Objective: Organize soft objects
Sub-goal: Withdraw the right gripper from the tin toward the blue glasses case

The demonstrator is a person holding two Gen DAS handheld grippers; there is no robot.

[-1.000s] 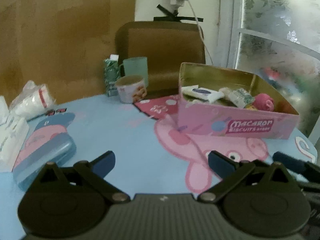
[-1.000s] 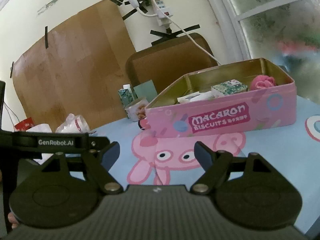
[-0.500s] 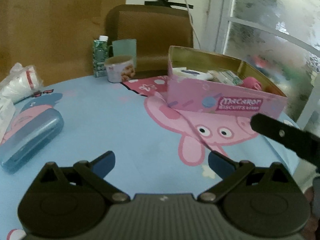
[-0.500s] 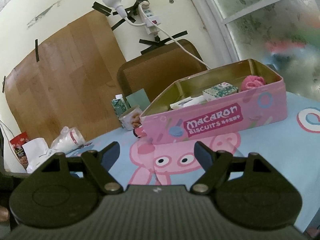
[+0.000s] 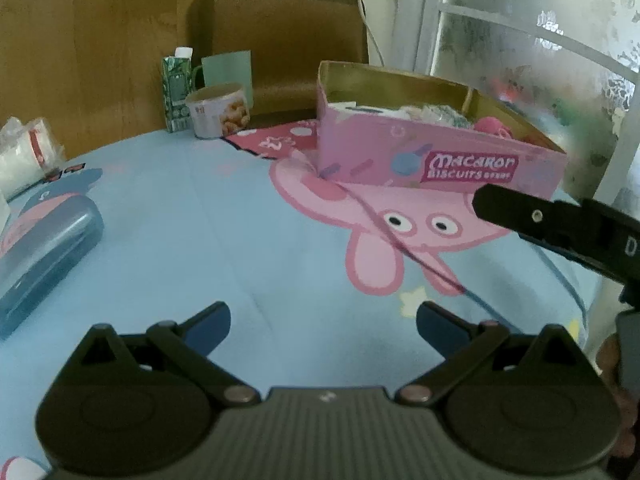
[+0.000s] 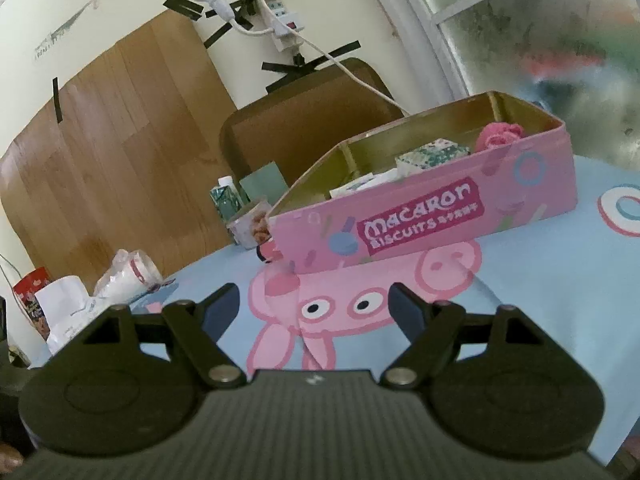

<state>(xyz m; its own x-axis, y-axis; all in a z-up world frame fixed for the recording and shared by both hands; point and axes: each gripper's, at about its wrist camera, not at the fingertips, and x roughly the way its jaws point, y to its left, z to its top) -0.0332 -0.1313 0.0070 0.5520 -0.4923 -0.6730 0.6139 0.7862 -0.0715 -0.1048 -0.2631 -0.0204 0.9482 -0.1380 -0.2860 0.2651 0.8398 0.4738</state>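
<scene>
A pink "Macaron Biscuits" tin (image 5: 440,160) (image 6: 420,224) stands open on the blue cartoon tablecloth. Inside it lie a pink knitted soft ball (image 6: 500,136) (image 5: 490,125), a green-patterned tissue pack (image 6: 432,154) and a white pack (image 6: 360,186). My left gripper (image 5: 323,322) is open and empty, low over the cloth, well short of the tin. My right gripper (image 6: 314,306) is open and empty, also in front of the tin. The right tool's black body (image 5: 560,224) shows at the right edge of the left wrist view.
A blue glasses case (image 5: 44,256) lies at the left. White tissue packs (image 5: 28,152) (image 6: 124,276) sit at the far left. A green carton (image 5: 176,88), a green mug (image 5: 228,68) and a snack cup (image 5: 220,114) stand at the back, before a brown chair (image 5: 280,40).
Both grippers have drawn back from the tin and risen slightly. The left view has swung right, so the glasses case now sits further left. Both stay open and empty.
</scene>
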